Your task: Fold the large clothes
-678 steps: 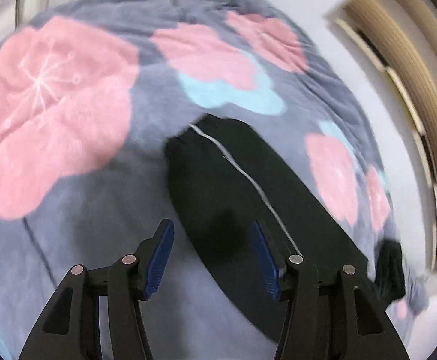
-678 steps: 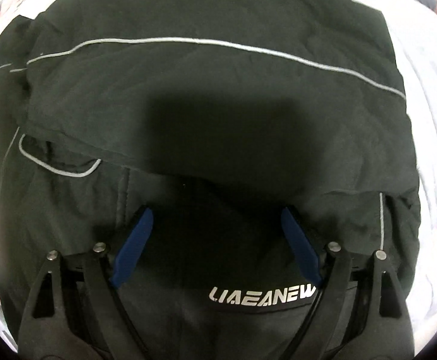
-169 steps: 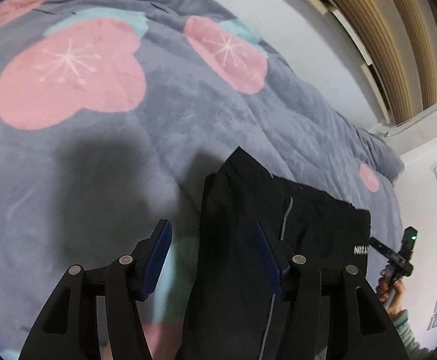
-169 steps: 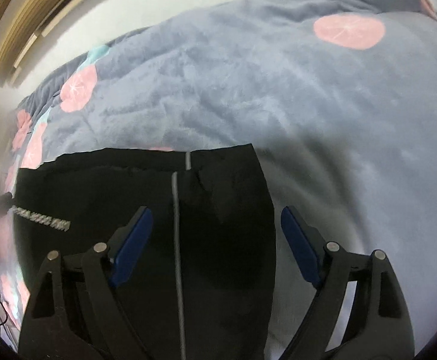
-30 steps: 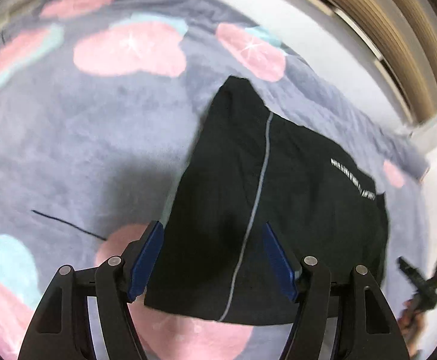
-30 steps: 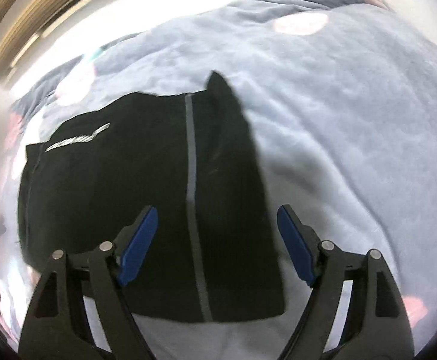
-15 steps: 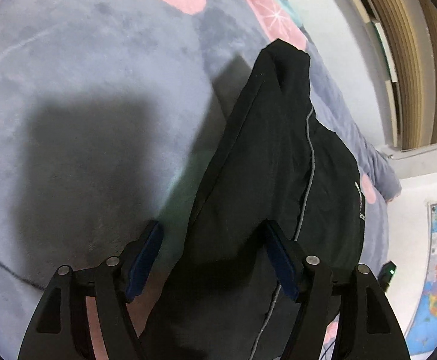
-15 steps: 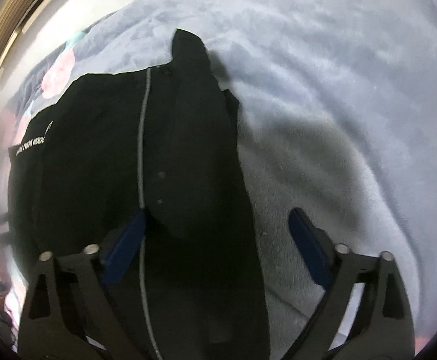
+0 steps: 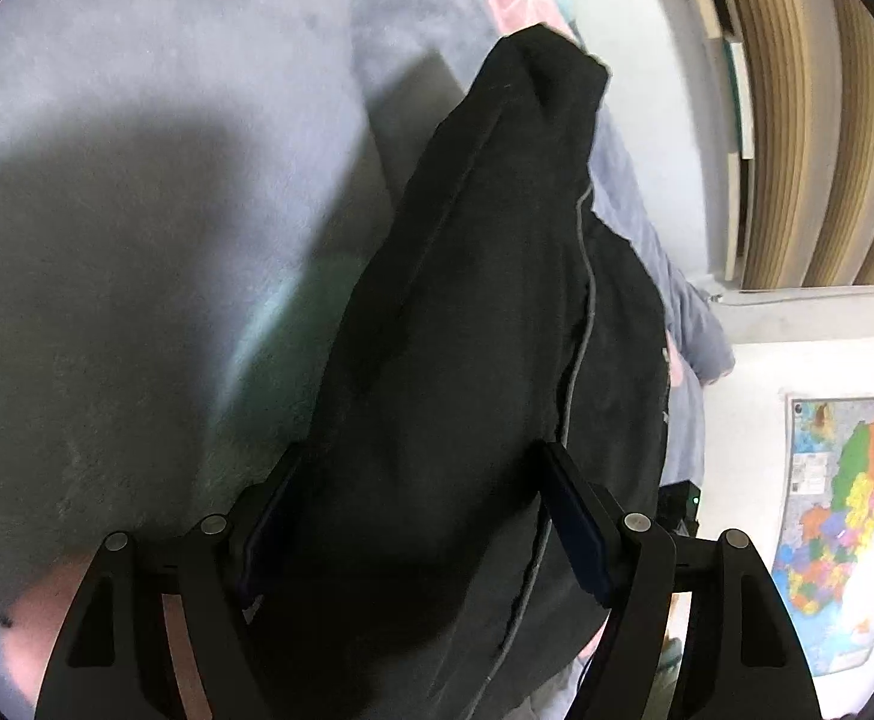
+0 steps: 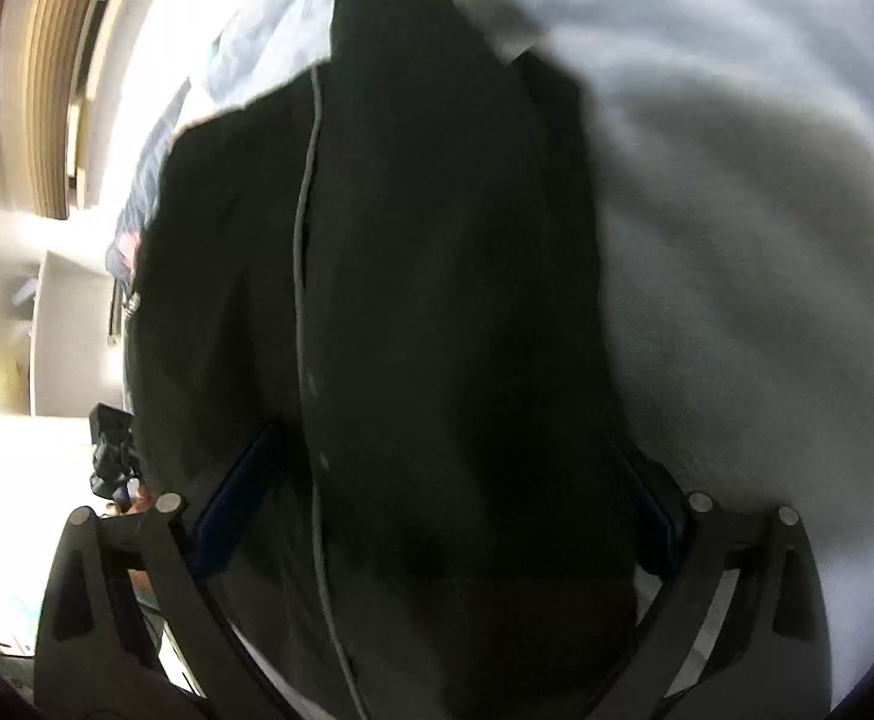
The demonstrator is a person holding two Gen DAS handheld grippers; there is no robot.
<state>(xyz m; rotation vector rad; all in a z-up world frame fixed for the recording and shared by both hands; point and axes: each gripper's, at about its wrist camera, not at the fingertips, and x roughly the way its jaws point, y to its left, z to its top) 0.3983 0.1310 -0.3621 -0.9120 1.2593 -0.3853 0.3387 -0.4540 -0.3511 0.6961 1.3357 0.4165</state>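
Note:
A folded black garment [image 9: 466, 300] with a thin grey piping line [image 9: 580, 276] lies on a grey blanket with pink flowers [image 9: 137, 120]. My left gripper [image 9: 419, 480] is low over the garment's near end. Its jaws are opening with the cloth between them, and I see no pad pressing on it. In the right wrist view the same garment [image 10: 425, 240] fills the middle, with its piping [image 10: 302, 228] running lengthwise. My right gripper [image 10: 442, 444] stands wide open astride the near end. Cloth hides part of each blue pad.
The blanket [image 10: 736, 180] spreads out beside the garment. A wall with wooden slats [image 9: 808, 120] runs along the far side of the bed. A coloured map poster [image 9: 844, 528] hangs at the right. A small dark device with a green light [image 9: 685, 501] shows past the garment.
Both grippers have sunk and tilted down toward the garment, whose near end now sits between each pair of jaws. The right jaws have spread wider.

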